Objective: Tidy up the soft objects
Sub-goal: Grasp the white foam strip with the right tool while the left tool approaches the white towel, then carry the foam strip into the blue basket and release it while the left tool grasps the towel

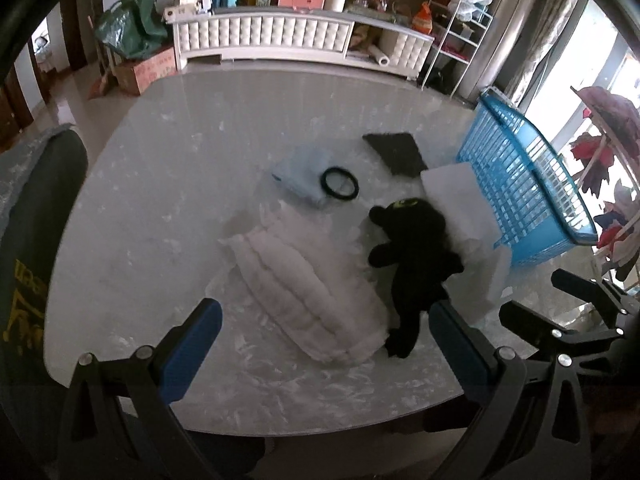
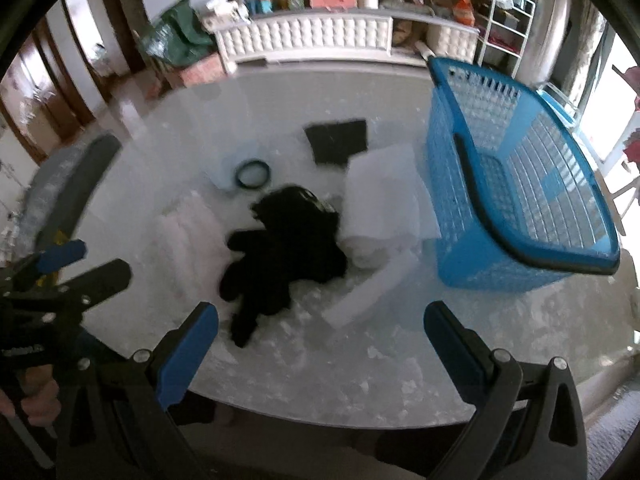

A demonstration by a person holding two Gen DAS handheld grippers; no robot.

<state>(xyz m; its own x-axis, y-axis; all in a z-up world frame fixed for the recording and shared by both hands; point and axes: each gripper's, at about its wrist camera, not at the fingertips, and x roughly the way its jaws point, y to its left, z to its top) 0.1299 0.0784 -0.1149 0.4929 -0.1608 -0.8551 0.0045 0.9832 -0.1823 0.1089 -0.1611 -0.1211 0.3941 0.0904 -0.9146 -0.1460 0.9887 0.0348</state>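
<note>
A black plush toy (image 1: 412,256) lies on the round glass table (image 1: 160,200), also in the right wrist view (image 2: 288,248). Left of it lies a white padded pillow (image 1: 308,280) (image 2: 188,232). A light blue folded cloth (image 1: 300,172) carries a black ring (image 1: 339,183) (image 2: 252,174). A dark square pad (image 1: 396,152) (image 2: 338,140) and a white folded cloth (image 1: 456,200) (image 2: 384,200) lie by the blue basket (image 1: 524,184) (image 2: 520,200). My left gripper (image 1: 324,344) is open above the pillow's near end. My right gripper (image 2: 320,348) is open near the table's front edge.
A dark chair back (image 1: 44,208) stands at the table's left. A white cabinet (image 1: 280,36) with clutter lines the far wall. A wire rack (image 1: 456,32) and a clothes rack (image 1: 608,152) stand at the right.
</note>
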